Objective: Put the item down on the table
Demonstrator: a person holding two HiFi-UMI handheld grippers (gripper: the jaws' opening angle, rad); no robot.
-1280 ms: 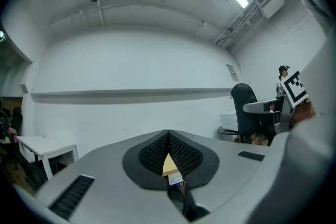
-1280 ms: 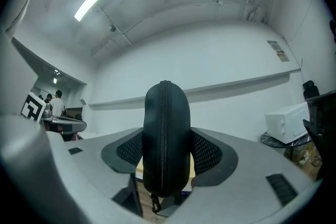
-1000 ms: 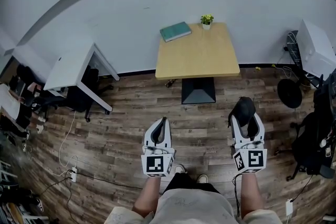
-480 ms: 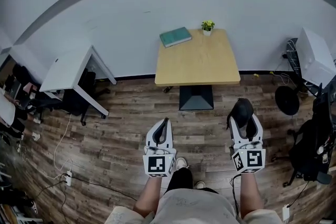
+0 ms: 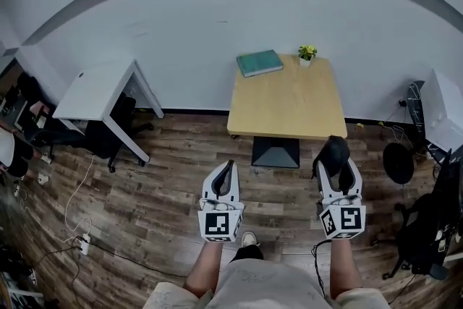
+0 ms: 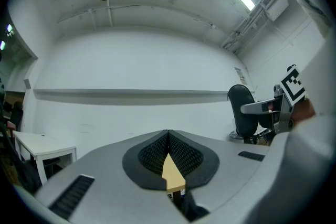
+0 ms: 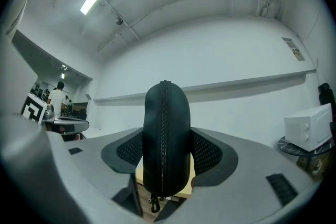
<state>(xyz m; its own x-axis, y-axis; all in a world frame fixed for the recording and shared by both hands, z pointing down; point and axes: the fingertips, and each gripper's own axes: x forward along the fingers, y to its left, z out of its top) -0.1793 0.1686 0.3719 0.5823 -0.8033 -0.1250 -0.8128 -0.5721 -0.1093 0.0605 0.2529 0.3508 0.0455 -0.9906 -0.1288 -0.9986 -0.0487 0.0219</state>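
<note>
Right tool [image 5: 338,166], gripping the black case [image 5: 333,148], has neared the table [image 5: 289,99].

We see our right gripper [image 7: 167,150] clamped on a black case [image 7: 166,128], which stands upright between the meshed pads [image 7: 211,152]. Its zip [image 7: 164,113] faces us down the middle, with the pull [image 7: 154,203] hanging below. A sliver of tan table [image 7: 139,178] shows behind. A white wall [image 7: 226,60] is ahead, a white box [image 7: 308,132], perhaps an appliance, sits at right, and a marker cube [image 7: 32,108] at left.
</note>
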